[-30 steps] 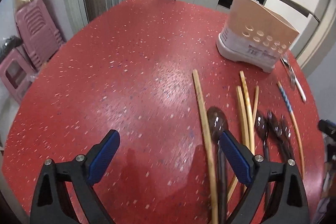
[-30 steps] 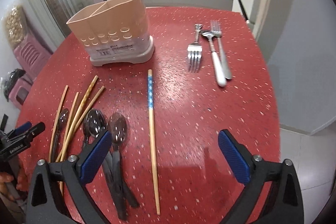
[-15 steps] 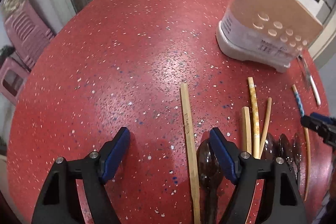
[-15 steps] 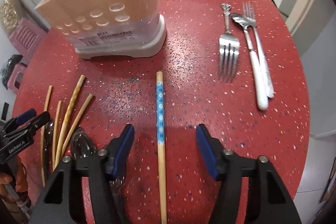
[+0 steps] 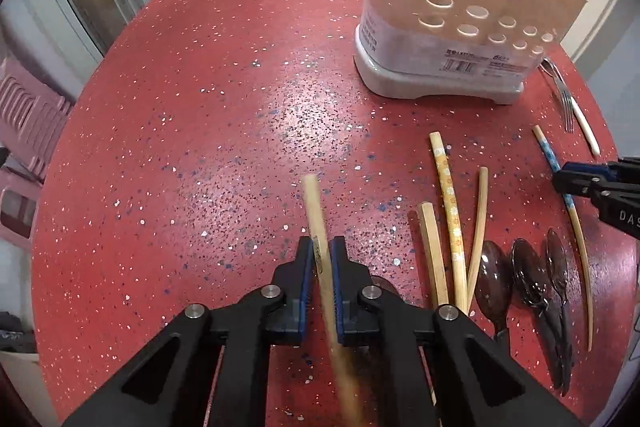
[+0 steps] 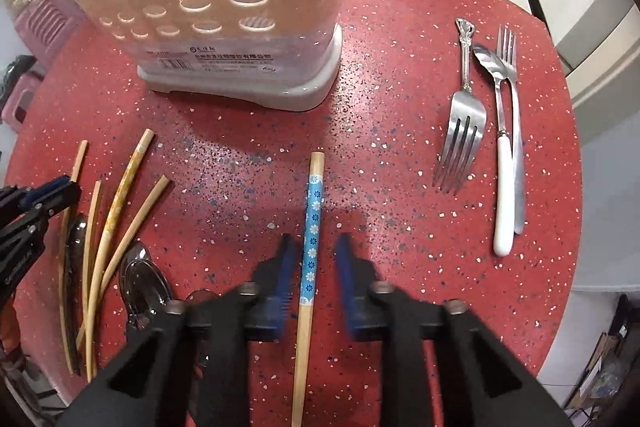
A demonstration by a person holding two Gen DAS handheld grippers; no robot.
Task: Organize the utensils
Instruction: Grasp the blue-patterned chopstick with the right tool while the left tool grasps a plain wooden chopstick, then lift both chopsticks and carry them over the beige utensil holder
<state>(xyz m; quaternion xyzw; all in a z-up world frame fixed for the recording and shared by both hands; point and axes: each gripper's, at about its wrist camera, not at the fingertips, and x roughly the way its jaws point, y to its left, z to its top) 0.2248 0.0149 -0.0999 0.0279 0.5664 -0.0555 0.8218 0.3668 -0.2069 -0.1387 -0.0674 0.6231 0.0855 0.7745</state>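
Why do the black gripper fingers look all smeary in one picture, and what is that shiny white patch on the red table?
Right wrist view: the right gripper is motion-blurred, its fingers smeared either side of the blue-patterned chopstick. Left wrist view: the left gripper is sharp, though the plain chopstick blurs near the lens; the pale patch on the table is glare.
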